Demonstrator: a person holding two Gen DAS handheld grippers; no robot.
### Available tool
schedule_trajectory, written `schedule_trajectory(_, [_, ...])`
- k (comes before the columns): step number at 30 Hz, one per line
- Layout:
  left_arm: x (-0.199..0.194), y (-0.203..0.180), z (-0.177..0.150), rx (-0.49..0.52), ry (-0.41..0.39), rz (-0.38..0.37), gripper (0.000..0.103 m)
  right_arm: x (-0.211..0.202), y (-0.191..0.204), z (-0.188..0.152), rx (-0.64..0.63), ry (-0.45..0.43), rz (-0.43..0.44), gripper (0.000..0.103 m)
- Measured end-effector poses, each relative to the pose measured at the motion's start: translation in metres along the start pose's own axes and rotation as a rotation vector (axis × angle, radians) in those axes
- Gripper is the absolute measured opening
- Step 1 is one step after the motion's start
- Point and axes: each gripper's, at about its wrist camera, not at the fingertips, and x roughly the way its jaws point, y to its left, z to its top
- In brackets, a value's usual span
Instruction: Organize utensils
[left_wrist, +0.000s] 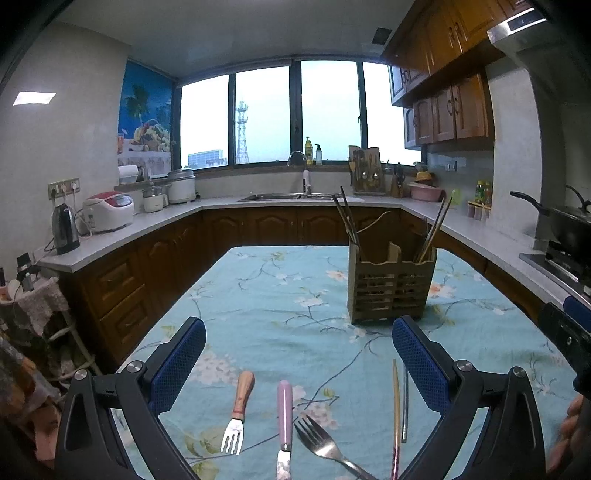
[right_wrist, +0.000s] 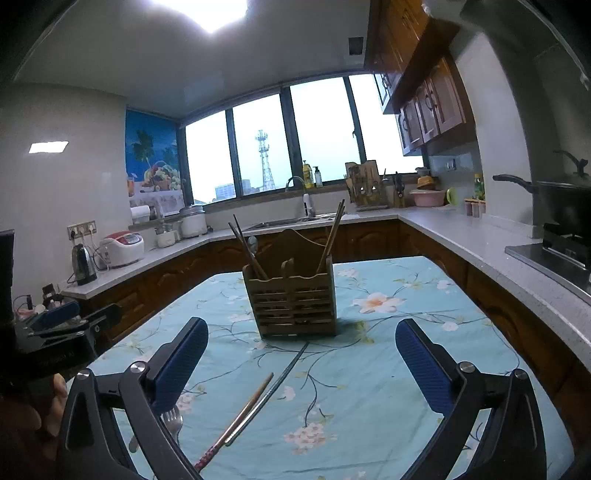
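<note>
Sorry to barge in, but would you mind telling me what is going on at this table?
A person is sorting cutlery with a handheld gripper in each hand. Both the left gripper and the right gripper are open and hold nothing. The wooden caddy on the floral tablecloth already holds some chopsticks. Still loose on the cloth are a wooden-handled fork, a pink-handled knife, a steel fork and two chopsticks.

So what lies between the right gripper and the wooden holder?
Two chopsticks on the tablecloth, per the right wrist view, between right gripper and wooden holder.
</note>
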Motion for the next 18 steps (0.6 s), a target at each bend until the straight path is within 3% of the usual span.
schedule_trajectory(18, [0.0002,-0.0023,0.0070,0.000,0.030,0.003,0.102,0.0026,-0.0002,-0.0009,0.021,0.027,0.015,0.103])
